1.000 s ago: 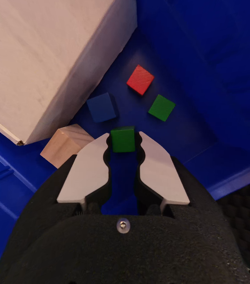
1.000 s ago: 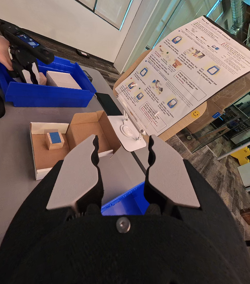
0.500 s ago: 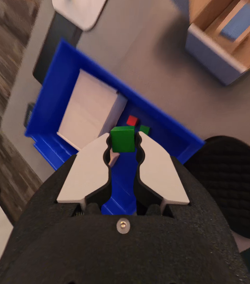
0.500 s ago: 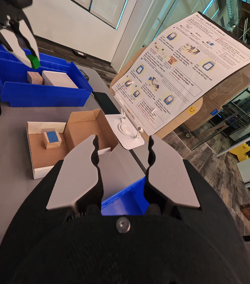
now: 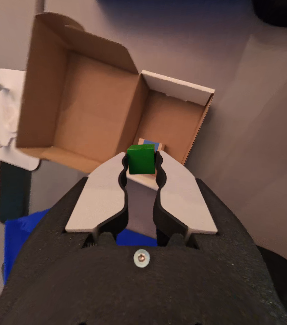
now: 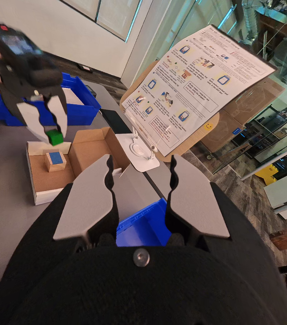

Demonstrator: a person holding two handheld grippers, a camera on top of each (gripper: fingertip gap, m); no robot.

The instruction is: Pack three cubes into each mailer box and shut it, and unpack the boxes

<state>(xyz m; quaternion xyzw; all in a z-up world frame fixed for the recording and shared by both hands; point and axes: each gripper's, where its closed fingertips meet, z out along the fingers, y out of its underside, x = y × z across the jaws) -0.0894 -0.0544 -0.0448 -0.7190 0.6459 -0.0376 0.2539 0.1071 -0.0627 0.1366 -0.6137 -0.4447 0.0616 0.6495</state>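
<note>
Left gripper (image 5: 141,162) carried green cube (image 5: 140,161) over mailer box (image 5: 199,123).

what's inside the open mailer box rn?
Inside the open mailer box: one wooden cube with a blue top. The green cube hangs above it in the left gripper. Near corner is hidden by the right gripper.

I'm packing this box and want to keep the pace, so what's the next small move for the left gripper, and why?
Probably lower the left gripper into the open mailer box and release. It is shut on the green cube, which hangs above the tray, and only the larger blue-topped wooden cube lies inside.
</note>
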